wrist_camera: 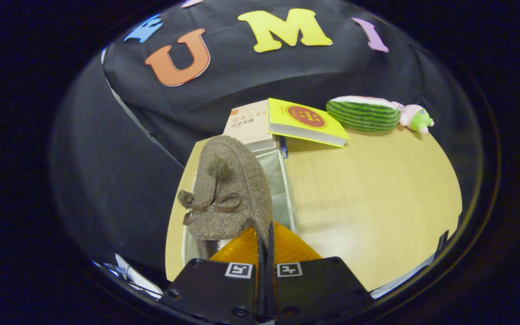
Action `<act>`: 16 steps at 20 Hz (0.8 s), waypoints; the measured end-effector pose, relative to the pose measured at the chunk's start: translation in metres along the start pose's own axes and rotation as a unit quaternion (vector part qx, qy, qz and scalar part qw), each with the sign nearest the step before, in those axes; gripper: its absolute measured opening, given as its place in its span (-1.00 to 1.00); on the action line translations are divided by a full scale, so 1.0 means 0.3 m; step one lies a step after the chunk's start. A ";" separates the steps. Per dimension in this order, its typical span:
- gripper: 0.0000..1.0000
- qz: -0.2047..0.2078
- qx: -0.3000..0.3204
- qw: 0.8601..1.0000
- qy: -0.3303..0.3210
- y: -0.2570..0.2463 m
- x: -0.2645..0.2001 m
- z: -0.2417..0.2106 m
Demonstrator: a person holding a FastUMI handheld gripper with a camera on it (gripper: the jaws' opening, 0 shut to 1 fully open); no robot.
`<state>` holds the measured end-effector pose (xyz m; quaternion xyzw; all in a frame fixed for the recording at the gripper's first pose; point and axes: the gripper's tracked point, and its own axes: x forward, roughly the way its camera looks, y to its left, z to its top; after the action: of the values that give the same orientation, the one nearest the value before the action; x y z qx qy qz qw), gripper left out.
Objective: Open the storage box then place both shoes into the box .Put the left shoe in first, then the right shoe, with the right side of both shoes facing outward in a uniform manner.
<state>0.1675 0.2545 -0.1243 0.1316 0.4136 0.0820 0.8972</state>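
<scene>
Your gripper (264, 234) has its fingers pinched nearly together on the rim of a fuzzy brown shoe (230, 194) with a bow and pom-poms. You hold the shoe over the open white storage box (282, 180) on the wooden table (368, 194). Beyond lie two books (303, 121) and a watermelon plush (363, 113).

two books (287, 122) and a watermelon plush (363, 113) (pink toy (415, 117) beside it) on the table (377, 194).
</scene>
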 end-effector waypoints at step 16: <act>0.99 -0.026 -0.059 0.989 -0.130 -0.028 -0.166 0.158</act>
<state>0.1718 0.2258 -0.0614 0.0768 0.2910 0.0647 0.9514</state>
